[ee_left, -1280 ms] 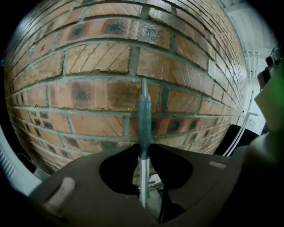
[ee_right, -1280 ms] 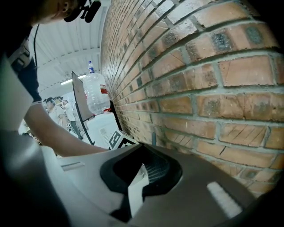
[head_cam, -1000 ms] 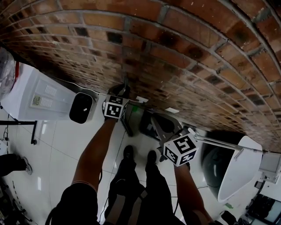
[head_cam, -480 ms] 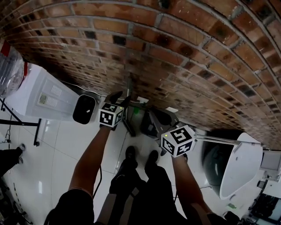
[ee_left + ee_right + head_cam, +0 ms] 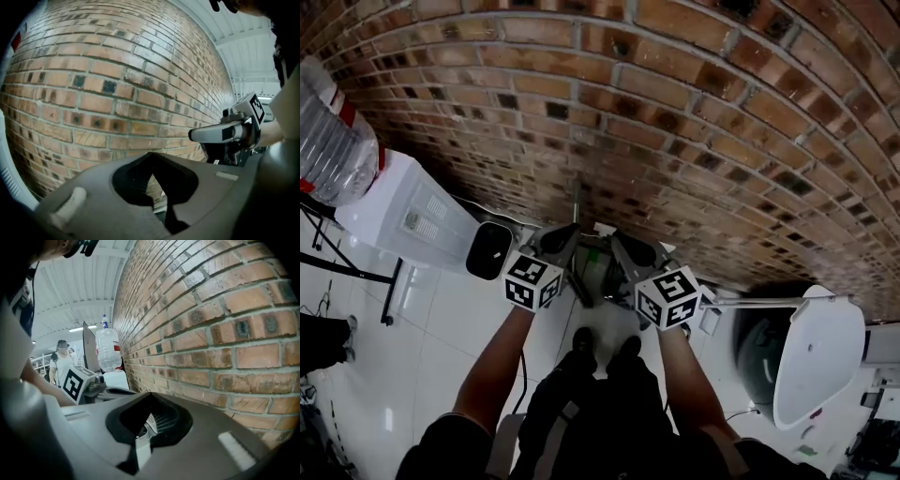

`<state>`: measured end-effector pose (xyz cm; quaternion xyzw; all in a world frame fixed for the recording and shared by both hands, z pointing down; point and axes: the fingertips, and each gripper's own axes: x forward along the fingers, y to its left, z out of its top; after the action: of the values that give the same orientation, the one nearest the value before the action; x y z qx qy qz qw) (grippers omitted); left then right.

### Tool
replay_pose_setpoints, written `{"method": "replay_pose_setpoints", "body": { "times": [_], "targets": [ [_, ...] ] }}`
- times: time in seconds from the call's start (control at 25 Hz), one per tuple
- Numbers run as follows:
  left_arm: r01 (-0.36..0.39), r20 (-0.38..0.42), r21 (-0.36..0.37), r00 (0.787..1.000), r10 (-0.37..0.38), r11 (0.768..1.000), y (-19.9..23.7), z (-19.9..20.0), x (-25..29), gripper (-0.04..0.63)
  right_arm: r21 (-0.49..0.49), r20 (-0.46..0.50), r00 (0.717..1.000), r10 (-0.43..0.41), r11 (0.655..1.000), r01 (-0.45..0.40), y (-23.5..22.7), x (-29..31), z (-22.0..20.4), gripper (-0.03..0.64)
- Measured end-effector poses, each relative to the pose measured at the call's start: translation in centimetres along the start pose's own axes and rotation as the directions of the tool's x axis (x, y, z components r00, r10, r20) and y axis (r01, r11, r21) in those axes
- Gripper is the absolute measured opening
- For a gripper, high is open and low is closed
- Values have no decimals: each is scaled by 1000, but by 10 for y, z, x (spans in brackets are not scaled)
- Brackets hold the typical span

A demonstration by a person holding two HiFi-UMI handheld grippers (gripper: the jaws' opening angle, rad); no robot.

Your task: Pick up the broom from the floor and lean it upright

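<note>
1. Hovering by the wall: my left tool (image 5: pixel 559 240) has just been closing and is now clenched on nothing; my right tool (image 5: pixel 632 251) is clenched and empty too.
2. The broom (image 5: pixel 577 199) stands upright against the brick wall (image 5: pixel 703 112) between them. I judge the lean holds it.

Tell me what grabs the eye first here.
The brick wall fills the top of the head view. Before it, the left hand-held gripper and right hand-held gripper, each bearing a marker cube, point side by side. A water dispenser topped by a bottle stands far left.
</note>
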<state>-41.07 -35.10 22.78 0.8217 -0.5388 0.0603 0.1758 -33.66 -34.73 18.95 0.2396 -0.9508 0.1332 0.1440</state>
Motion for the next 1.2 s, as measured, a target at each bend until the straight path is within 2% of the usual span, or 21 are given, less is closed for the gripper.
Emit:
{"method": "replay_pose_setpoints", "body": {
  "times": [0.36,0.68,1.2],
  "targets": [
    [62,59,9,996,-63,998,-45,52,-34,0,-38,87,996,1,999,3,12,-29,27,0],
    [72,55,1,996,-72,997,-65,52,-45,2,-57,111,994,0,998,7,18,-41,36,0],
    [87,73,7,993,-88,996,-72,62,-45,2,-82,114,993,3,997,7,21,-47,43,0]
  ]
}}
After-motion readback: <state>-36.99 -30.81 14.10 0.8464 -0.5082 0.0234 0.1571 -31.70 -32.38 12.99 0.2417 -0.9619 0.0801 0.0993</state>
